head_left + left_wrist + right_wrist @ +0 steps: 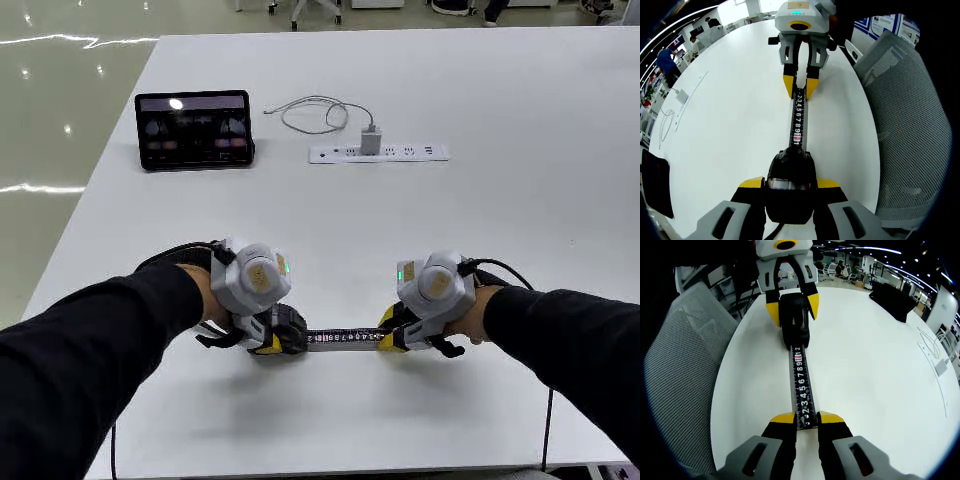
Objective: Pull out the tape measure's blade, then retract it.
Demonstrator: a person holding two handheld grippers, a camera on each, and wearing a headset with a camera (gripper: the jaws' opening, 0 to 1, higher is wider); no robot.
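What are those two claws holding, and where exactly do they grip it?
The left gripper clamps the tape measure's case by its sides; the right gripper pinches the tip of its blade.

Black sleeves (100,340); the left gripper (275,343) and right gripper (392,340) are pale grey, green-lit, with yellow-tipped black jaws and black cables (505,268).

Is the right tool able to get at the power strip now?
Probably not yet: the right tool is shut on the blade, though bare table lies between it and the power strip.
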